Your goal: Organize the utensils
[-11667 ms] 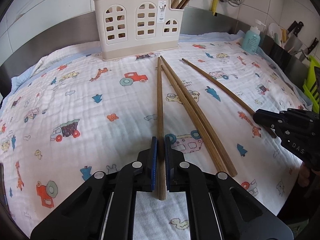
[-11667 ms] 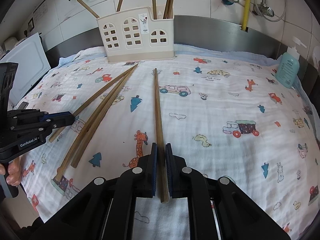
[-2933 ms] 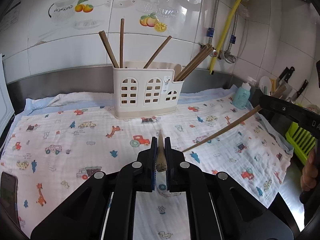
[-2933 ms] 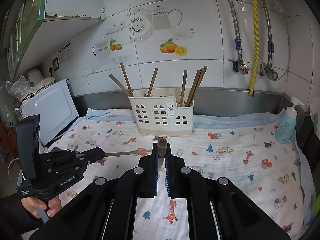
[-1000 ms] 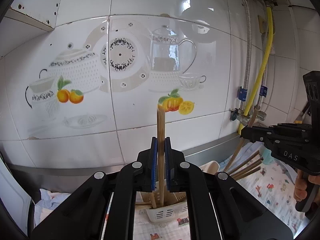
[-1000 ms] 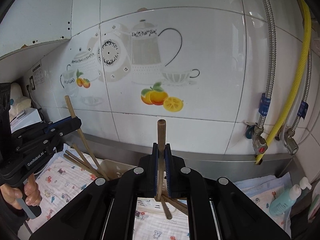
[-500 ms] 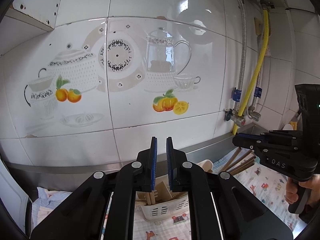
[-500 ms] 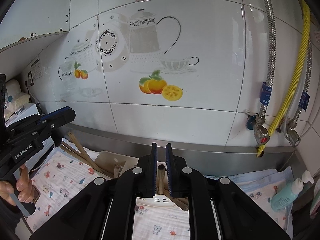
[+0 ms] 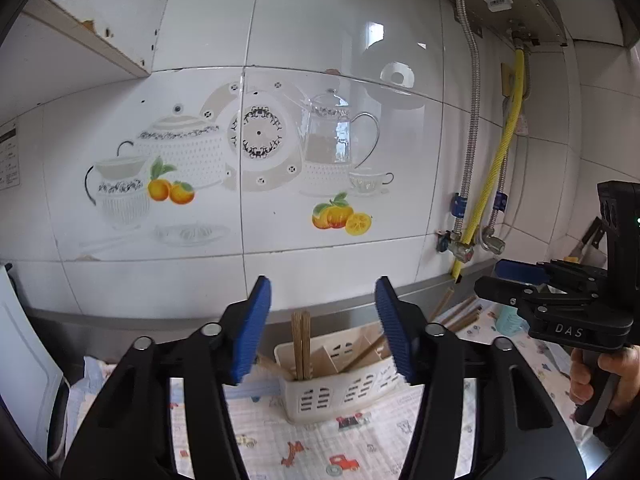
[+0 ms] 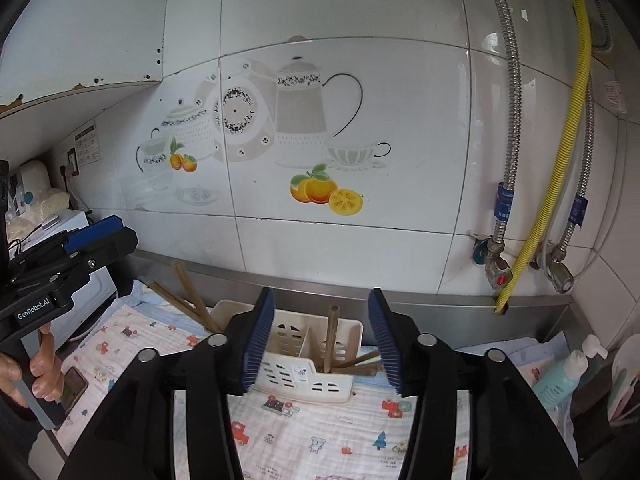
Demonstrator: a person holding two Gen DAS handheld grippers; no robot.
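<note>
A cream plastic utensil holder (image 9: 340, 390) stands on the patterned cloth below both grippers; it also shows in the right wrist view (image 10: 304, 376). Several wooden chopsticks stand in it: an upright pair (image 9: 301, 344) in the left wrist view, one upright stick (image 10: 331, 338) in the right wrist view, others leaning. My left gripper (image 9: 323, 320) is open wide and empty above the holder. My right gripper (image 10: 322, 332) is open wide and empty above the holder. Each gripper shows in the other's view: the right one (image 9: 516, 278) and the left one (image 10: 100, 236).
A tiled wall with teapot and fruit decals (image 9: 336, 216) is close ahead. Metal hoses and a yellow pipe (image 10: 552, 168) run down the right. A teal soap bottle (image 10: 560, 376) stands at the right. A white appliance (image 10: 72, 220) sits at the left.
Both grippers went from nearly closed to wide open. The chopsticks they held a second ago now stand in the holder. Both views have tilted slightly upward.
</note>
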